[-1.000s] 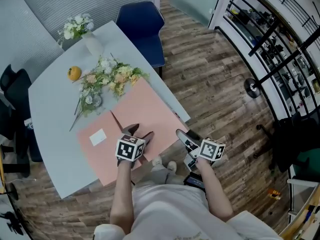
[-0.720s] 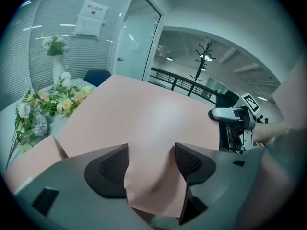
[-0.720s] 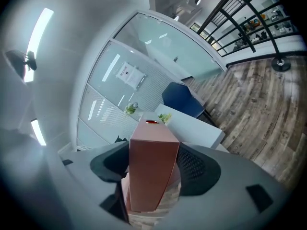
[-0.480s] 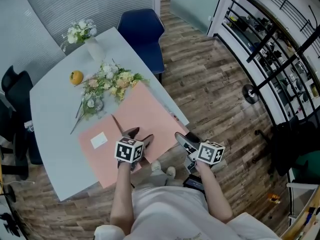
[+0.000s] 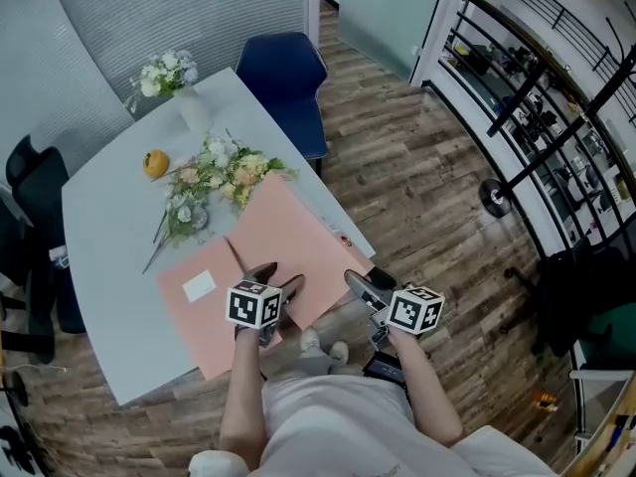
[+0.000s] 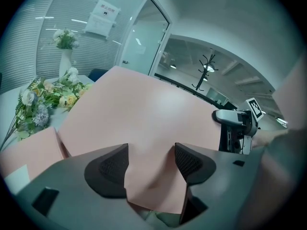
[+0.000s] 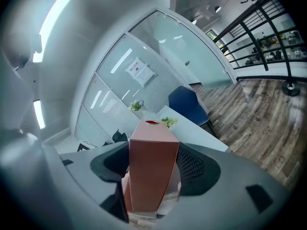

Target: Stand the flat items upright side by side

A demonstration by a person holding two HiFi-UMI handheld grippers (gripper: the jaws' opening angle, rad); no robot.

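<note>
I am looking down at a large flat pink sheet (image 5: 288, 229) lying on the near right part of the pale grey table surface (image 5: 109, 256). A second flat pink sheet (image 5: 204, 321) is lying on the surface's near left part, with the large sheet's edge overlapping it. A small white card (image 5: 199, 286) is resting on the second sheet.

The left gripper (image 5: 277, 278) is hovering at the surface's near edge, over the large sheet. Its jaws are standing spread apart, and in the left gripper view the sheet's near corner is filling the gap between them. I cannot tell whether the pads are touching it.

The right gripper (image 5: 368, 284) is hanging just off the surface's near right edge, above the wooden plank floor (image 5: 427, 167). Its jaws are pinching a reddish-brown rectangular box (image 7: 152, 176), which is pointing lengthwise away from the camera.

A loose bunch of artificial flowers (image 5: 214, 175) is lying across the middle of the surface. A small round orange fruit (image 5: 155, 163) is sitting toward its far left side. A white vase of white flowers (image 5: 171, 76) is standing at its far corner, and a dark blue chair (image 5: 283, 73) is standing just beyond that far edge.
</note>
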